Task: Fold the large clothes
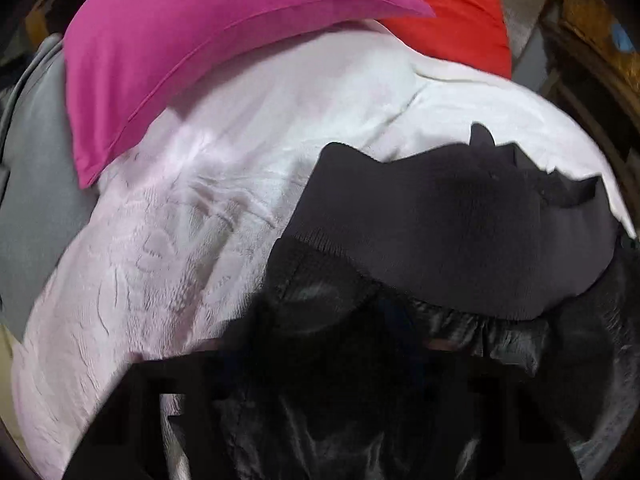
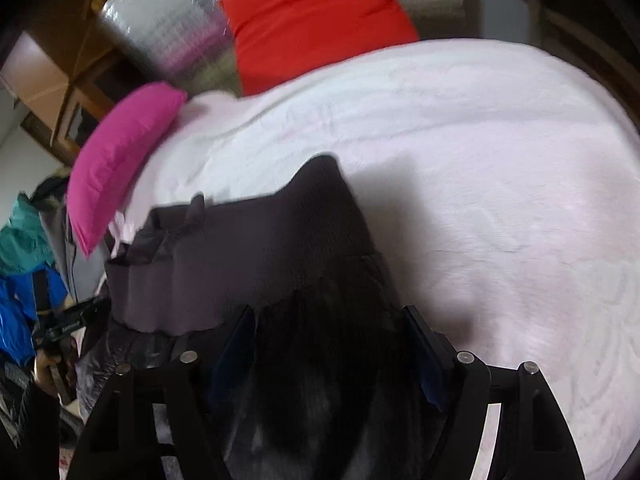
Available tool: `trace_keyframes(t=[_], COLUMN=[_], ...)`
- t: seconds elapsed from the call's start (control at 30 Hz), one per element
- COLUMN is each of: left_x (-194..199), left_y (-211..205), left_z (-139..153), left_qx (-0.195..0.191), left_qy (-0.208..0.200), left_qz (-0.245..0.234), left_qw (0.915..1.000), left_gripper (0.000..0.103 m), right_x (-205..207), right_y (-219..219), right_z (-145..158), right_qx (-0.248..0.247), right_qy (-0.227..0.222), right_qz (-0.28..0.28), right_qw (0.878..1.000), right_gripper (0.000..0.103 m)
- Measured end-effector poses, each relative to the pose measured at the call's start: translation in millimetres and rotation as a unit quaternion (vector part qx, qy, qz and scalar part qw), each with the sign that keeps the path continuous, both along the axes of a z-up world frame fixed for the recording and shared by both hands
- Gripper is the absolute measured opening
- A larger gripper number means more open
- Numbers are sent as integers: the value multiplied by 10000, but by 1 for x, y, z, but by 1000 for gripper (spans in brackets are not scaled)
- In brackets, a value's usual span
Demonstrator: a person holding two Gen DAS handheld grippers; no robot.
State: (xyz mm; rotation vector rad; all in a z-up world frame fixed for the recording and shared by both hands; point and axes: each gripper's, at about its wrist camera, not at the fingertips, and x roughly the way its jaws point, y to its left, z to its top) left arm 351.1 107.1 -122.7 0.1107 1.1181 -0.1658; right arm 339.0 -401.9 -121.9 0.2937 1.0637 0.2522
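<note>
Both grippers, left (image 1: 320, 392) and right (image 2: 334, 360), are pinching a limp, slippery dark padded jacket (image 2: 248, 248) at lower centre; its ribbed hem looks grippable.

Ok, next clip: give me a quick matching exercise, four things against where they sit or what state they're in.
Things:
1. pink pillow
2. red pillow
3. dark garment
4. blue clothing

Places/states:
A. far end of the bed, by the silver bag
B. between the right gripper fingers
C. bed's left edge
D. off the bed, far left

Pairs: 1-C, 2-A, 3-B, 4-D
</note>
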Motion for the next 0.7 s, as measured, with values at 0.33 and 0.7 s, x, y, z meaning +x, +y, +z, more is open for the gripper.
trace_keyframes(t=[0.33, 0.7], left_x=[-1, -7], left_y=[47, 29], left_z=[-17, 1], left_qx=[-713, 5], left_qy=[-99, -322], left_qz=[1054, 1248], left_qw=[9918, 9917], left_gripper=[14, 52], right_x=[5, -31], right_y=[-10, -22], right_z=[-13, 18], right_qx=[-308, -554], right_qy=[-181, -377], right_qz=[-671, -1231], right_qw=[9971, 9901], right_gripper=[12, 64])
